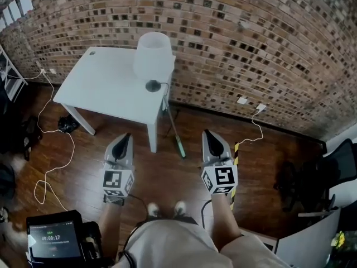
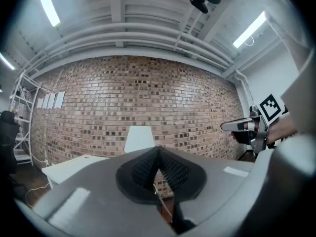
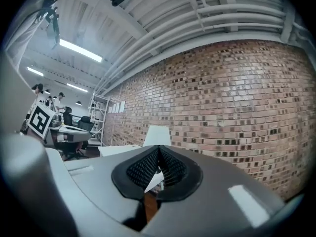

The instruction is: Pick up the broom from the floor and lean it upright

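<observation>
The broom [image 1: 174,128] is seen propped slantwise beside the right near leg of the white table [image 1: 106,88], its green end on the wooden floor, far of both grippers. The left gripper [image 1: 125,137] and right gripper [image 1: 207,133] are held level, clenched on nothing, well apart from it.

"00:00:17" on device screen [image 1: 53,240]

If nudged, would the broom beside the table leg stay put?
Probably not: the broom is a long thin stick that seems to lean at the white table corner, so it likely slides sideways. It looks light and stiff.
</observation>
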